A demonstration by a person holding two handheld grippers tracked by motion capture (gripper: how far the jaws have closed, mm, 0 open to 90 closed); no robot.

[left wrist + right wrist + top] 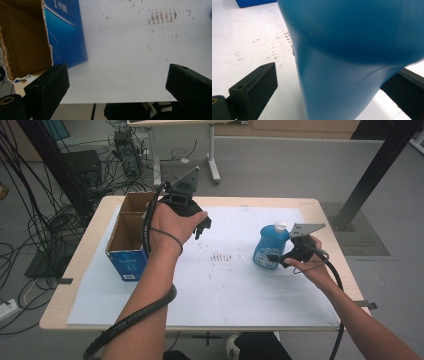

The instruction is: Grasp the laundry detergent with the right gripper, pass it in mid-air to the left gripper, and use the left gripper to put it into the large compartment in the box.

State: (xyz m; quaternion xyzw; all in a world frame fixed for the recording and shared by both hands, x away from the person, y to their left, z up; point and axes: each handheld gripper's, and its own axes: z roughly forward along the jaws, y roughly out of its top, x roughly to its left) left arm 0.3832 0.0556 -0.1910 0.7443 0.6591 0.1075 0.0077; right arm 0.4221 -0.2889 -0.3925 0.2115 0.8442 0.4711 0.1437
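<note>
A blue bottle (pixel 270 247) with a white cap (pixel 280 226) stands on the white mat (pixel 225 285) at the right. My right gripper (pixel 274 257) is open around its lower body. In the right gripper view the bottle (pixel 342 62) sits between the jaws of the right gripper (pixel 332 87), with a gap showing at the left jaw. My left gripper (pixel 202 227) hovers open and holds nothing, just right of an open cardboard box (pixel 131 227) with blue sides. The left gripper view has the left gripper (pixel 117 85) over bare mat, with the box (pixel 25 37) at its upper left.
The mat has brown scuff marks (pixel 220 256) at its middle. Cables (pixel 30 220) and equipment crowd the floor to the left of the table. A black post (pixel 375 170) stands at the back right. Another table's leg (pixel 212 150) stands behind.
</note>
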